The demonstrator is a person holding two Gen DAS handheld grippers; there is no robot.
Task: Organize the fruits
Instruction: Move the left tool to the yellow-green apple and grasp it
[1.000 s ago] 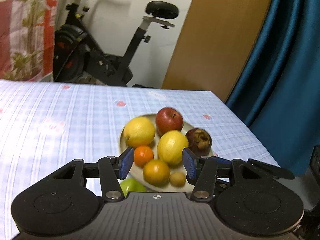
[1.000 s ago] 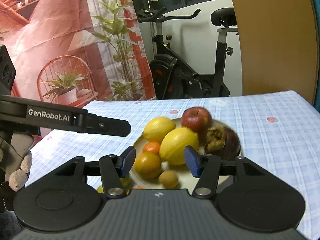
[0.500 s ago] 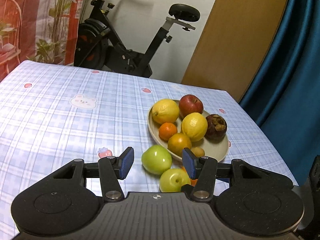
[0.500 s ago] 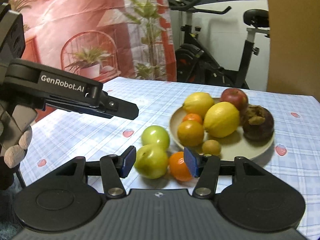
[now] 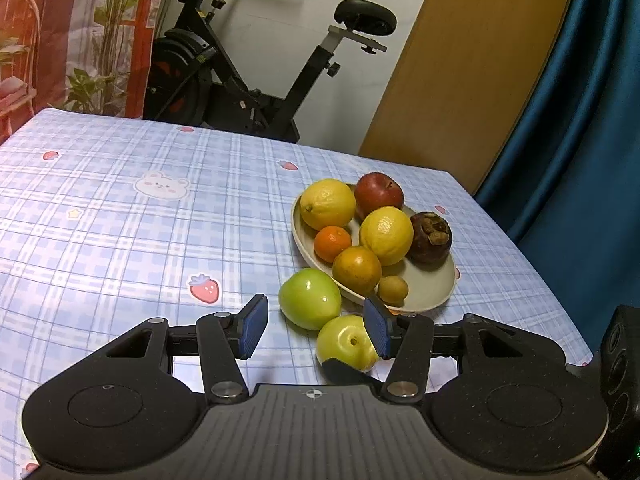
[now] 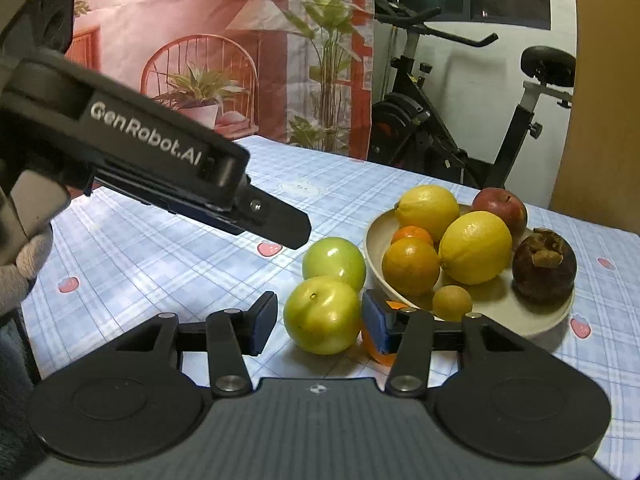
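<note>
Two green apples lie on the cloth beside a beige plate [image 5: 436, 300] [image 6: 540, 320] piled with lemons, oranges, a red apple [image 5: 378, 196] and a mangosteen [image 6: 544, 266]. The near green apple [image 6: 324, 316] [image 5: 346, 342] sits between the fingers of my right gripper [image 6: 320, 326]. Its jaws are closing; a narrow gap still shows at the left pad. A small orange fruit [image 6: 376, 354] hides behind its right finger. The far green apple [image 5: 310, 298] [image 6: 334, 262] lies just ahead. My left gripper [image 5: 316, 332] [image 6: 280, 226] hovers open above and left of the apples, holding nothing.
A blue checked tablecloth [image 5: 120, 220] covers the table, with bare cloth left of the plate. The table's right edge [image 5: 540, 280] runs close to the plate, with a blue curtain beyond. An exercise bike [image 5: 240, 80] stands behind the far edge. A gloved hand [image 6: 24, 264] holds the left gripper.
Both views have drawn back from the plate, bringing the two green apples into sight. The right jaws have narrowed and now flank the near green apple. The left jaws kept their width.
</note>
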